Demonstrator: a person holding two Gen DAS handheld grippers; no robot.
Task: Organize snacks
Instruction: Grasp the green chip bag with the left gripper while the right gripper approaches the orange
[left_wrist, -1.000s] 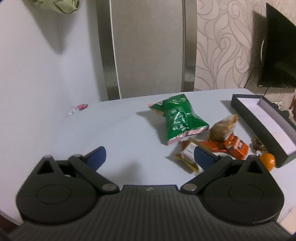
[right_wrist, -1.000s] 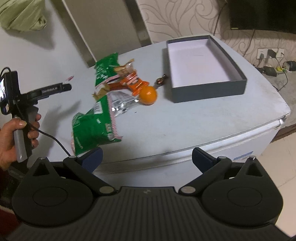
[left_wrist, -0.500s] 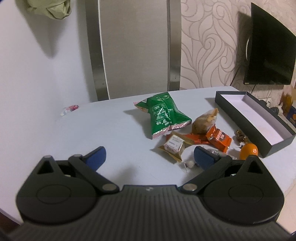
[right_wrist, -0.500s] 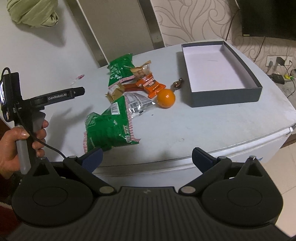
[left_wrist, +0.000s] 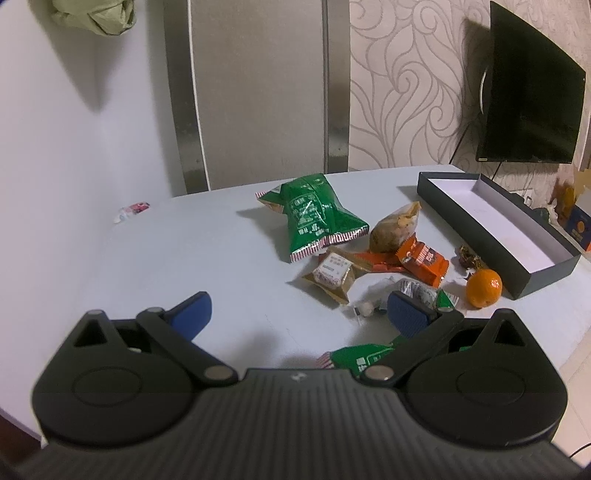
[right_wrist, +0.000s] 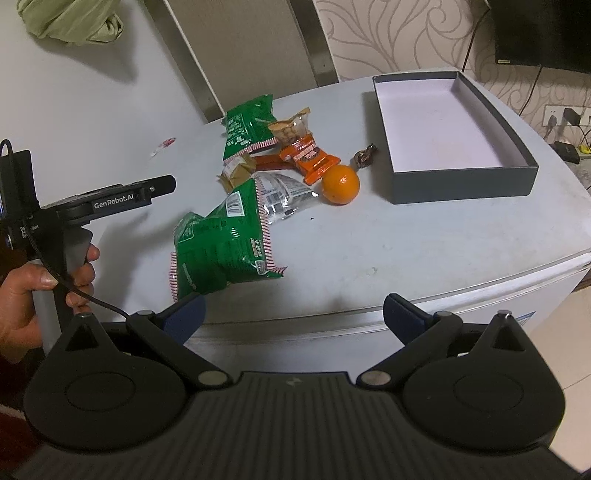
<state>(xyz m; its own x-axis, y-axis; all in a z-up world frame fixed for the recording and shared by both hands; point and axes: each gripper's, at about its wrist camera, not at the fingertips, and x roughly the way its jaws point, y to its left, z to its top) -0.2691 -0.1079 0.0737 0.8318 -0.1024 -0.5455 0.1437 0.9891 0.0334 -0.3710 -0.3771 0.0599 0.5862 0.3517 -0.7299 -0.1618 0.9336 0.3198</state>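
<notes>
Snacks lie in a loose heap on the white tabletop (right_wrist: 388, 251): a near green bag (right_wrist: 221, 243), a far green bag (right_wrist: 247, 125), an orange wrapper (right_wrist: 308, 158), a clear-and-silver packet (right_wrist: 284, 195), a tan packet (right_wrist: 238, 171) and an orange fruit (right_wrist: 340, 184). To the right stands a dark open box (right_wrist: 465, 181) with nothing inside it. My left gripper (left_wrist: 297, 314) is open over the table, left of the heap; the far green bag (left_wrist: 314, 216) and the fruit (left_wrist: 483, 288) lie ahead. My right gripper (right_wrist: 291, 314) is open before the table's front edge, holding nothing.
A small dark wrapped sweet (right_wrist: 365, 155) lies between the fruit and the box. A pink-and-white wrapper (left_wrist: 131, 211) rests near the wall at the far left. A hand (right_wrist: 33, 291) grips the left tool's handle. A black screen (left_wrist: 532, 96) hangs on the patterned wall.
Both grippers have pulled back from the table, so more of the snacks and box shows. The near green bag has come into the left wrist view. Both stay open.
</notes>
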